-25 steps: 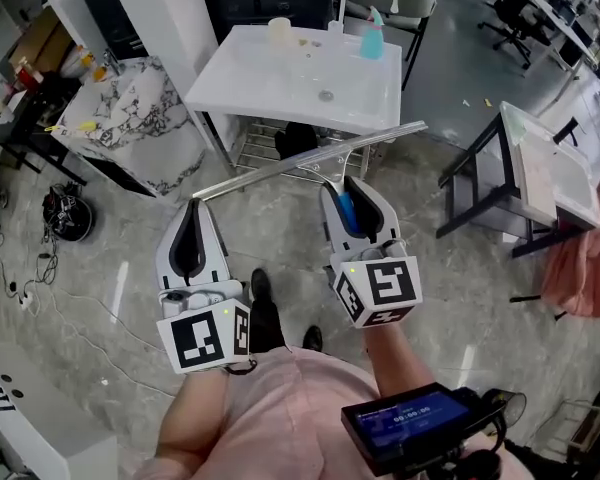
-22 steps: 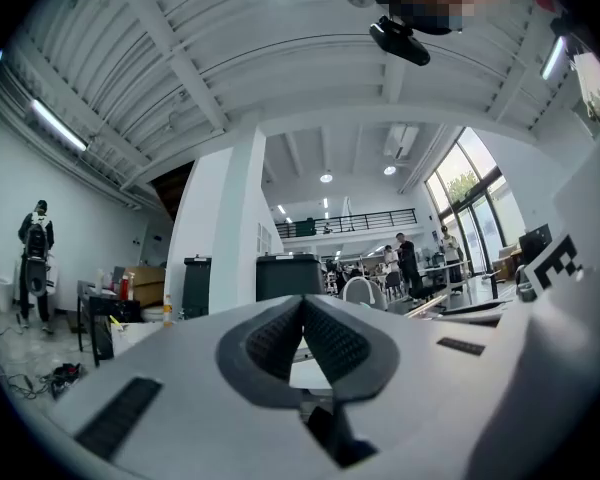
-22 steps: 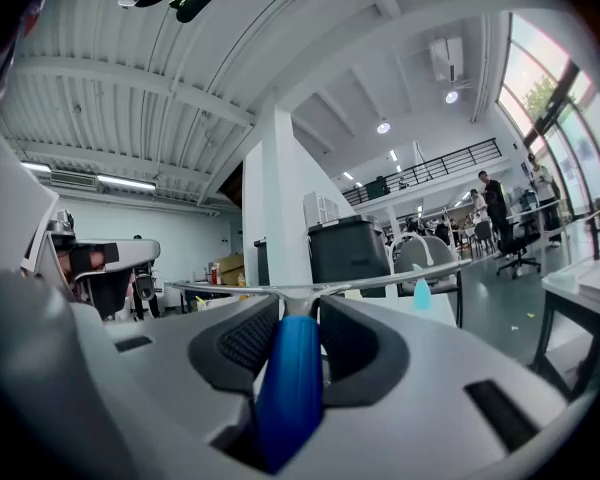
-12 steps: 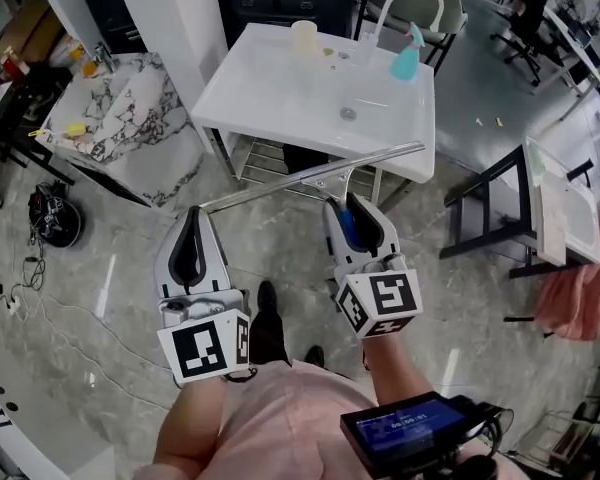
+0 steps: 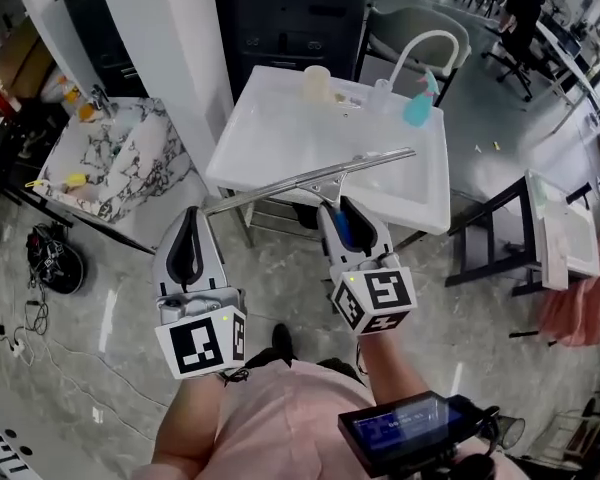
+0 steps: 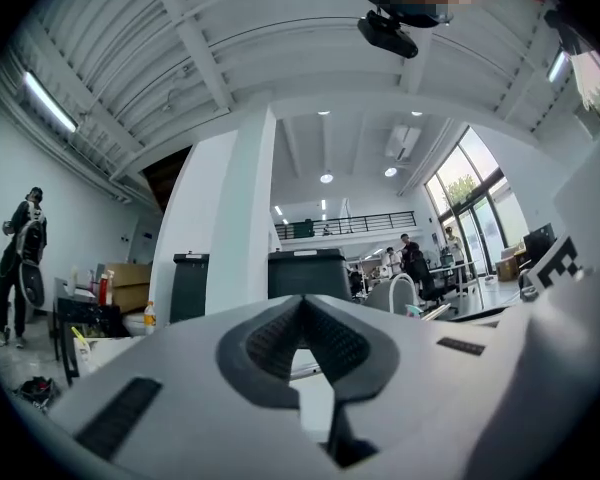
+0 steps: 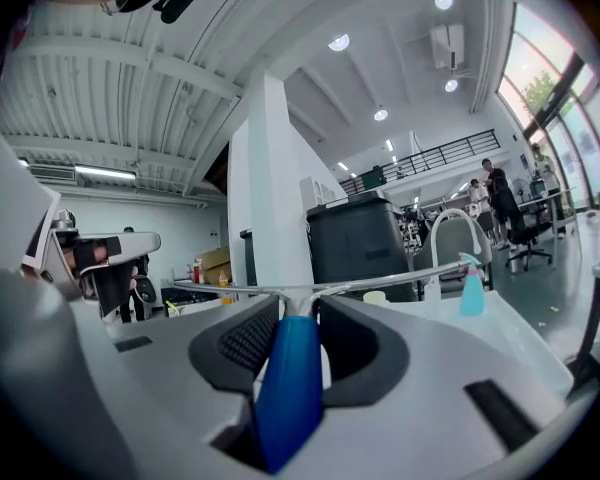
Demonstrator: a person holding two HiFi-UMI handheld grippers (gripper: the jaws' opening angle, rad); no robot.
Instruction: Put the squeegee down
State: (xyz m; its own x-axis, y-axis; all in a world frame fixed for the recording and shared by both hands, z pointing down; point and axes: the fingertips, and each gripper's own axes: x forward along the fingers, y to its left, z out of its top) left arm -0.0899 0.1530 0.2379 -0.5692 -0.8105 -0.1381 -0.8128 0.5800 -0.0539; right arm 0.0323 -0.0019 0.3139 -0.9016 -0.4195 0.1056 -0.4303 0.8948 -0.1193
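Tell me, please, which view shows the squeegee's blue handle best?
The right gripper view: the blue handle fills the foreground, clamped in the right gripper. The head view shows only a sliver between those jaws; the left gripper view shows none.

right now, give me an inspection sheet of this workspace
surface: white sink top, bare in the middle
job's things: squeegee held in the air, blade across the sink's near edge, not yet down
clutter: cup, spray bottle and tap along the far edge
grippers: right gripper shut on the squeegee's blue handle; left gripper fingers together, empty
cables: loose cables on the floor at left
surroundings: marble table left, black-framed table right, pink cloth beyond
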